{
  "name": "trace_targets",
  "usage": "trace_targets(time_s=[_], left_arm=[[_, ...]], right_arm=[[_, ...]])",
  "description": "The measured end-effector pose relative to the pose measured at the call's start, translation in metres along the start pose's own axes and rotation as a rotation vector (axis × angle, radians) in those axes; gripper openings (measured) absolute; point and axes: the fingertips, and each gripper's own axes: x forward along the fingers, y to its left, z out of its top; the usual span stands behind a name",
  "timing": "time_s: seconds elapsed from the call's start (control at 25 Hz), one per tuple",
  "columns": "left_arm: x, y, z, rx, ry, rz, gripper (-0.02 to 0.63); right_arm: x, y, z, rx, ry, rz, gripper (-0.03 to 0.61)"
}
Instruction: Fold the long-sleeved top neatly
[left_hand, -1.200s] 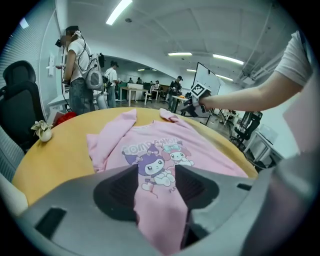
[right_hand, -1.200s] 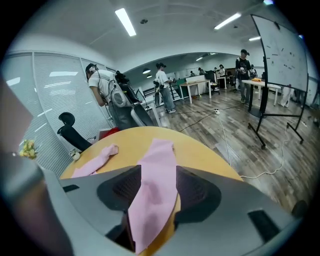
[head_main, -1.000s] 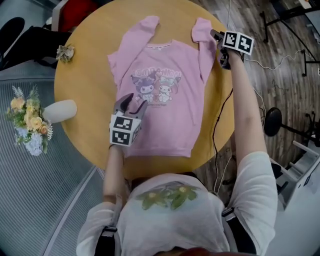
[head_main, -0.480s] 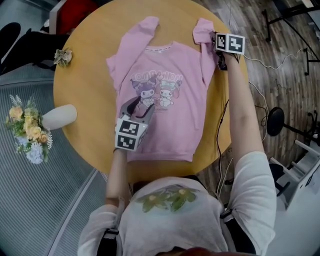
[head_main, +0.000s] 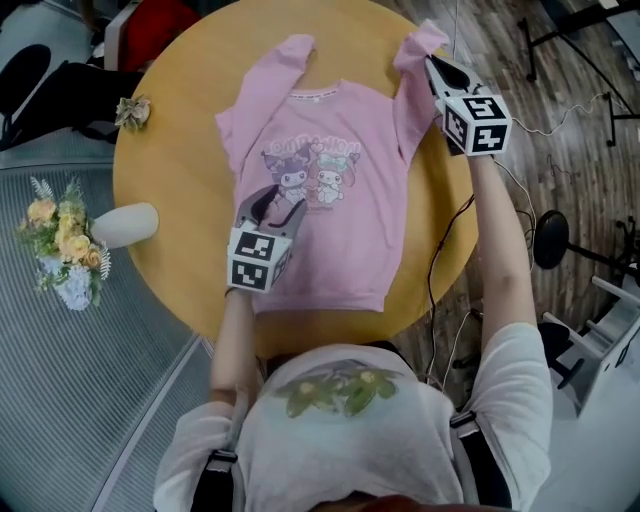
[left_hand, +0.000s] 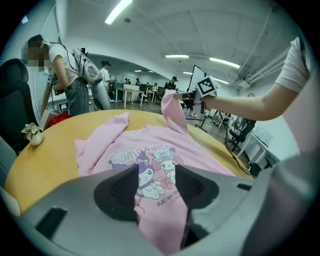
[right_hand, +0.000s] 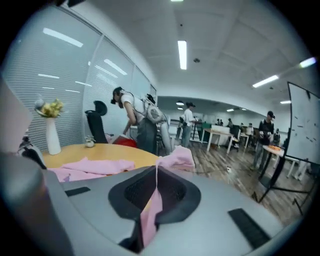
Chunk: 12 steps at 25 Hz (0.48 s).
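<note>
Pink long-sleeved top (head_main: 335, 215) lies flat on round wooden worktop (head_main: 170, 170), front up, cartoon print (head_main: 315, 170) showing, collar at the far side, hem near the person. Body looks smooth, not folded yet.

Right gripper (head_main: 434, 64) is at the far right edge of the worktop. Its jaws have just been closing and are now pinched together on the right sleeve cuff (head_main: 421, 38). In the right gripper view a thin strip of pink fabric runs down between the pads and the cuff end sticks out past the tips. The cuff is raised off the worktop; the rest of that sleeve slopes down along the top's right side to the shoulder.

Left gripper (head_main: 272, 206) sits over the lower left part of the top, just near of the print. Its jaws are spread wide. In the left gripper view pink fabric and part of the print show in the gap, and the pads aren't clamped on anything. Can't tell if the tips touch the cloth.

Left sleeve (head_main: 290, 55) lies on the worktop, bent up beside the collar, cuff at the far edge.

White vase (head_main: 122, 225) with yellow and white flowers (head_main: 60, 250) stands at the worktop's left edge, well apart from the top. Small dried-flower ornament (head_main: 133, 110) sits on the far left, also clear of the top. Black cable (head_main: 440, 250) hangs off the right edge towards the wood floor.
</note>
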Motion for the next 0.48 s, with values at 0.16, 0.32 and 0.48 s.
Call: trace_targets(time_s=[0.16, 0.32, 0.48], left_arm=[[-0.016, -0.002, 0.01, 0.006, -0.035, 0.017, 0.213], [-0.039, -0.004, 0.012, -0.01, -0.073, 0.043, 0.213], [-0.061, -0.01, -0.003, -0.037, -0.079, 0.055, 0.213]], right_arm=[[-0.059, 0.079, 0.042, -0.12, -0.124, 0.118, 0.023], [-0.106, 0.188, 0.021, -0.217, -0.116, 0.263, 0.023], [-0.124, 0.304, -0.069, -0.173, 0.073, 0.421, 0.023]])
